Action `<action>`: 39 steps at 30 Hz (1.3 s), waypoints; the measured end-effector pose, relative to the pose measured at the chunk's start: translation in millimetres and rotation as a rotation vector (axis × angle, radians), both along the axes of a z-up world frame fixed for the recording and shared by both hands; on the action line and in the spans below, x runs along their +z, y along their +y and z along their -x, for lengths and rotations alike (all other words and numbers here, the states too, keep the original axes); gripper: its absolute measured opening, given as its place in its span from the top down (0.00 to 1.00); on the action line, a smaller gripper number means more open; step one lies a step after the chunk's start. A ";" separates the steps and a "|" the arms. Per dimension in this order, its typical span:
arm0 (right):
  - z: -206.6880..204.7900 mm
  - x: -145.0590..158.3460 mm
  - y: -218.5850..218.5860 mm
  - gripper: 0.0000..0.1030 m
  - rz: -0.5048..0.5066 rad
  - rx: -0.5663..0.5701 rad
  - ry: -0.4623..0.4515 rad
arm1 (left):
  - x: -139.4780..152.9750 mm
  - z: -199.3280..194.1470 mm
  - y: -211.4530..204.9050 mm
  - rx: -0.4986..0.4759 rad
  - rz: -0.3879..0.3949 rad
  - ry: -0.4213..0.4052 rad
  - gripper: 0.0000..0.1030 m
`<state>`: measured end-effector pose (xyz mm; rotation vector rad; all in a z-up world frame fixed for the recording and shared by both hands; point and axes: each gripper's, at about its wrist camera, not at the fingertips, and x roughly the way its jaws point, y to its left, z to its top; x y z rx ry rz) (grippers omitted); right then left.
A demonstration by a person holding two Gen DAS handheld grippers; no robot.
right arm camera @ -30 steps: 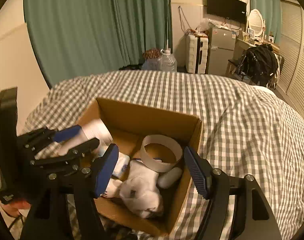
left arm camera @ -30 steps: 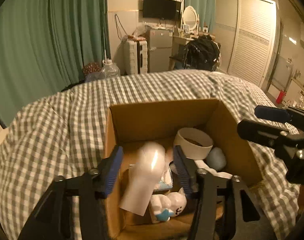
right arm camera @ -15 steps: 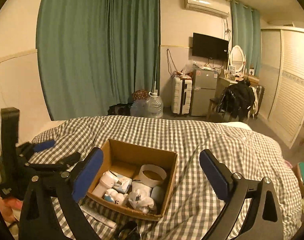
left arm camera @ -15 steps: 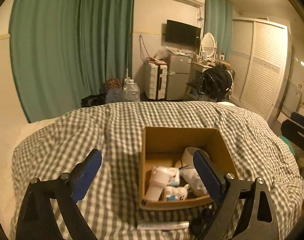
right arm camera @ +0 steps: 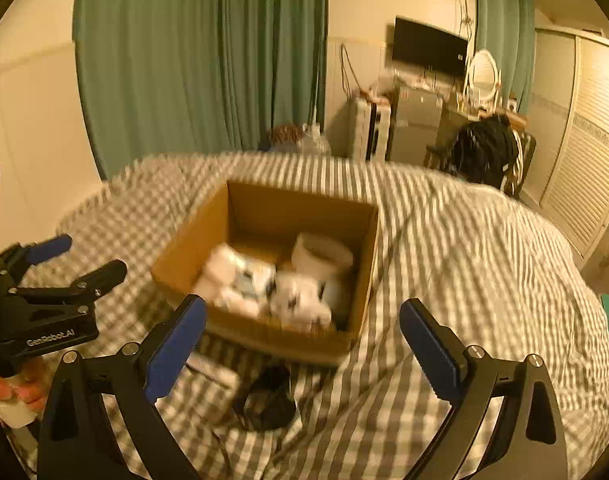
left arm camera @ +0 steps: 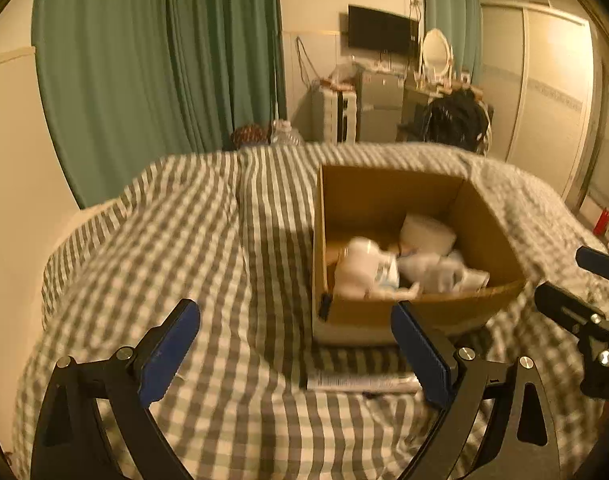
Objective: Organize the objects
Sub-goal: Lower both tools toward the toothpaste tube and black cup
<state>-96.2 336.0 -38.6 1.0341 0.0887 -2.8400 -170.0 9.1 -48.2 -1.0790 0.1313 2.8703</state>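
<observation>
My left gripper (left arm camera: pixel 294 352) has its fingers spread wide and still opening, with nothing between them but the checked bedspread (left arm camera: pixel 184 240). That cloth is soft and rumpled, so I judge a low approach could snag a fingertip in a fold. Just ahead lies a flat white tube (left arm camera: pixel 360 381) against the cardboard box (left arm camera: pixel 384 196), which sits on the bed; its thin walls could dent or slide if I bump them. Inside, blurred white items (right arm camera: pixel 264 284) lie heaped beside a round white bowl (right arm camera: pixel 322 254); piled loosely, they may topple. A dark tangled cord (right arm camera: pixel 270 398) lies before the box. My right gripper (right arm camera: pixel 302 346) also stands wide and empty.
</observation>
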 end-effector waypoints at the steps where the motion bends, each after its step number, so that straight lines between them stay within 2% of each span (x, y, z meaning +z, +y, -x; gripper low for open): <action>1: 2.0 -10.4 -1.1 0.05 0.000 0.001 -0.023 | -6.8 0.9 1.4 -0.001 0.000 -0.016 0.04; 6: 9.1 -51.9 -4.2 0.05 -0.022 -0.005 -0.115 | -34.4 5.4 10.1 -0.023 0.029 -0.082 0.04; 12: 12.9 -80.2 -13.4 0.05 -0.067 0.024 -0.191 | -55.0 10.3 16.6 -0.018 0.092 -0.132 0.04; 19: 13.4 -99.2 -23.7 0.05 -0.085 0.058 -0.240 | -58.3 16.5 0.9 0.026 0.032 -0.159 0.04; 23: 18.0 -115.9 -31.0 0.07 -0.093 0.087 -0.303 | -57.2 16.0 -5.5 0.034 -0.005 -0.164 0.04; 24: 19.3 -121.0 -33.7 0.09 -0.103 0.095 -0.320 | -57.5 16.5 -6.3 0.036 -0.011 -0.166 0.04; 27: 22.0 -132.4 -38.2 0.23 -0.135 0.101 -0.354 | -59.2 17.3 -8.3 0.040 -0.024 -0.179 0.04; 29: 24.3 -138.4 -38.1 0.43 -0.136 0.101 -0.377 | -59.8 18.8 -8.3 0.044 -0.032 -0.186 0.04; 30: 25.3 -140.6 -37.2 0.46 -0.122 0.106 -0.392 | -60.2 18.8 -8.7 0.044 -0.035 -0.188 0.04; 33: 23.3 -138.1 -34.0 0.47 -0.100 0.104 -0.388 | -62.1 18.1 -9.0 0.042 -0.037 -0.195 0.04; 39: 11.7 -119.1 -24.9 0.53 -0.054 0.093 -0.323 | -66.7 16.3 -5.1 0.036 -0.028 -0.216 0.04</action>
